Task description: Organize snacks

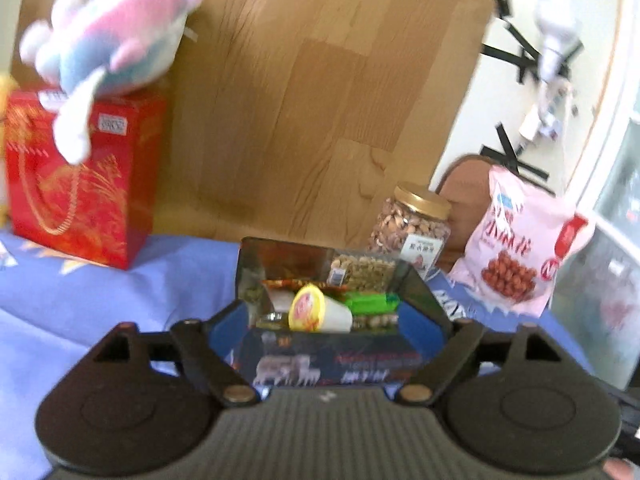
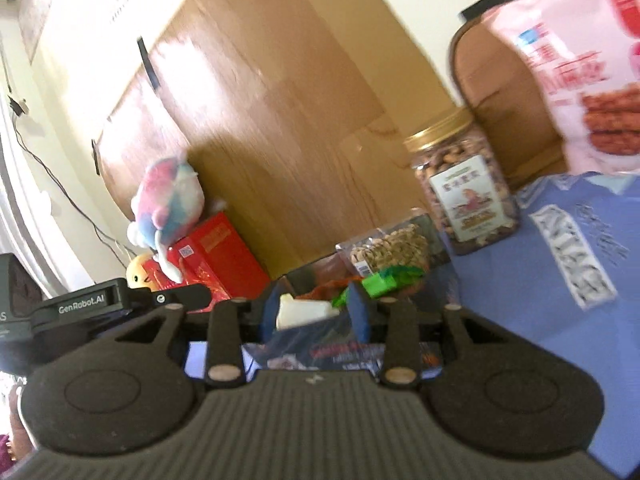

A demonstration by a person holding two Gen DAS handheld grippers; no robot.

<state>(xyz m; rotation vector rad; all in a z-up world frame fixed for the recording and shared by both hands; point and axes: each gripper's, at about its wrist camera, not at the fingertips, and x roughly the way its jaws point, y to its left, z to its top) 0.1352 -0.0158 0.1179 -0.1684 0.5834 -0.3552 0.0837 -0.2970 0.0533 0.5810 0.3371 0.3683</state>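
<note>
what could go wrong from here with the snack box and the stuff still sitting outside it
1. The box looks full; the cup with the yellow lid lies on its side on top and might roll out if the box is nudged.
2. The pink bag stands leaning near the nut jar; reaching for one may knock the other over.
3. The plush toy sits atop the red box and could tumble.

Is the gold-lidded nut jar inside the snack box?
No, the nut jar stands on the blue cloth behind the snack box, outside it.
</note>
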